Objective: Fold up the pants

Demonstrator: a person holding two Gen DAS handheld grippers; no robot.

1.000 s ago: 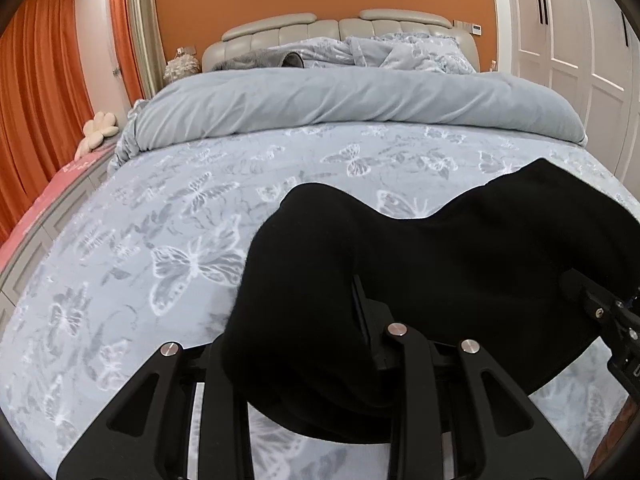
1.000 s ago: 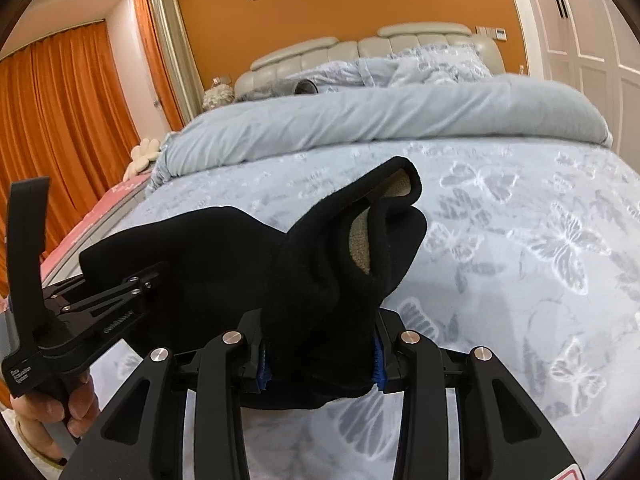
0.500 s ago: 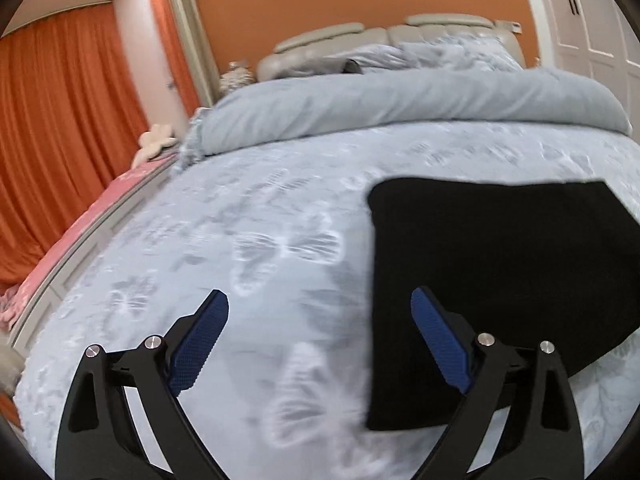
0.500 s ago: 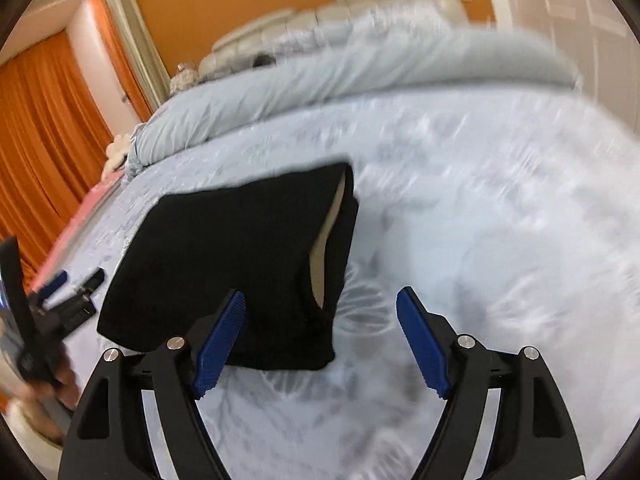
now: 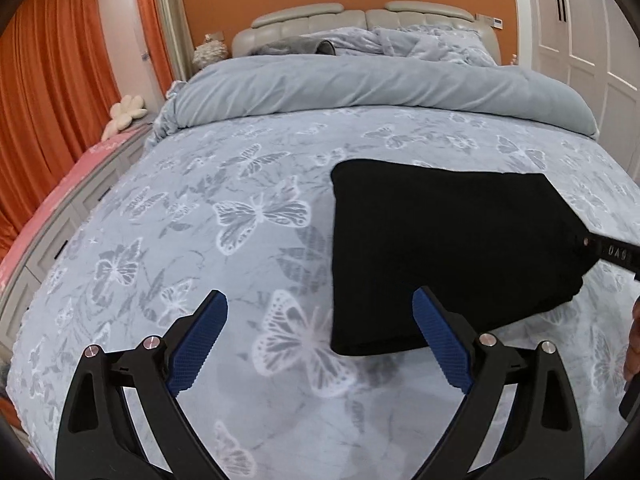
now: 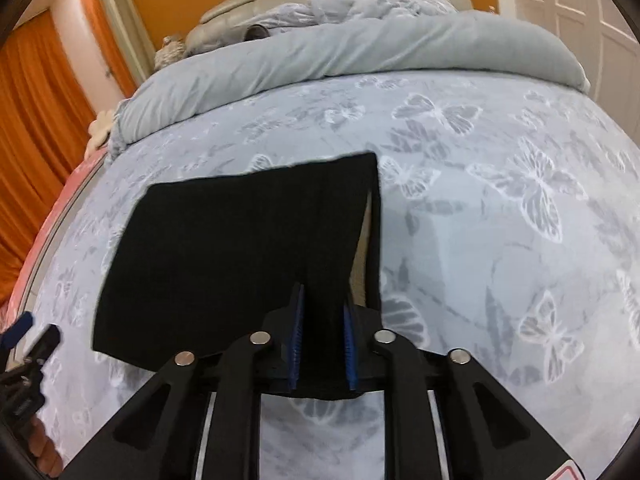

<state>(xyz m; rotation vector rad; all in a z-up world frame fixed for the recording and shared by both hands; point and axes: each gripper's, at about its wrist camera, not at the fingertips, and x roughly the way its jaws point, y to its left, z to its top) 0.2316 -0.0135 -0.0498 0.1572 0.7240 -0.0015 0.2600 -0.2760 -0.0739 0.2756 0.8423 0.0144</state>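
The black pants (image 5: 440, 248) lie folded in a flat rectangle on the butterfly-print bed cover (image 5: 240, 216). My left gripper (image 5: 320, 340) is open and empty, just left of the pants' near corner. In the right wrist view my right gripper (image 6: 322, 344) is shut on the near right edge of the pants (image 6: 240, 248), where the layers gape a little. The right gripper's finger also shows at the pants' right side in the left wrist view (image 5: 612, 254). The left gripper shows at the left edge of the right wrist view (image 6: 28, 344).
A rolled grey duvet (image 5: 380, 84) lies across the bed behind the pants, with pillows and a padded headboard (image 5: 360, 20) beyond. Orange curtains (image 5: 52, 100) hang at the left, white wardrobe doors (image 5: 580, 40) stand at the right.
Both grippers let go of the pants, which now lie flat. The right gripper has since shut again on the near right edge. The left gripper stays open.
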